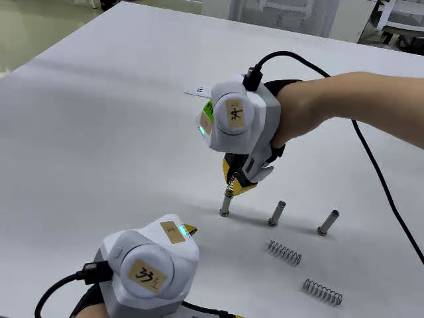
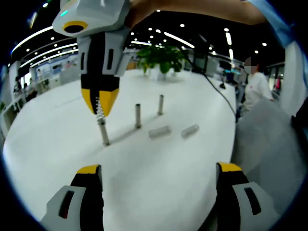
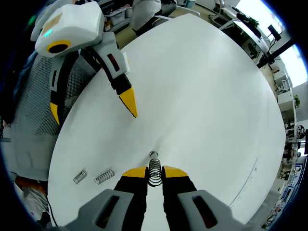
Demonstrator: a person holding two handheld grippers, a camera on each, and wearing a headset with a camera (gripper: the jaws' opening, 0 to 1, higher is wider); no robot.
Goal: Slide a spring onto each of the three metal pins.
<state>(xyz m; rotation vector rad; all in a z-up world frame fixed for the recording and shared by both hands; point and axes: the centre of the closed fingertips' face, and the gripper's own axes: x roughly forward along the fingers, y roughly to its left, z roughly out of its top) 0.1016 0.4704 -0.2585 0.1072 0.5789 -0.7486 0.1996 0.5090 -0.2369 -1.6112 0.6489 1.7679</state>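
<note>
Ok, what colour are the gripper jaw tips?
Yellow; clearest in the right gripper view, where the right gripper pinches the spring.

Metal pins (image 1: 225, 205) (image 1: 276, 213) (image 1: 328, 222): three, standing in a row on the worktop (image 1: 99, 132).
Springs: three. Two (image 1: 285, 252) (image 1: 322, 291) are lying loose; the third spring (image 1: 230, 189) is sitting pinched in the right claw (image 1: 236, 187).
Claws: two, with the left claw (image 2: 159, 167) gaping.

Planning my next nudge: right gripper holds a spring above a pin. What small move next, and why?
Probably ease the right gripper straight down: its jaws grip the coiled metal spring, whose lower end meets the tip of the upright metal pin beneath it, not yet sleeved.
</note>
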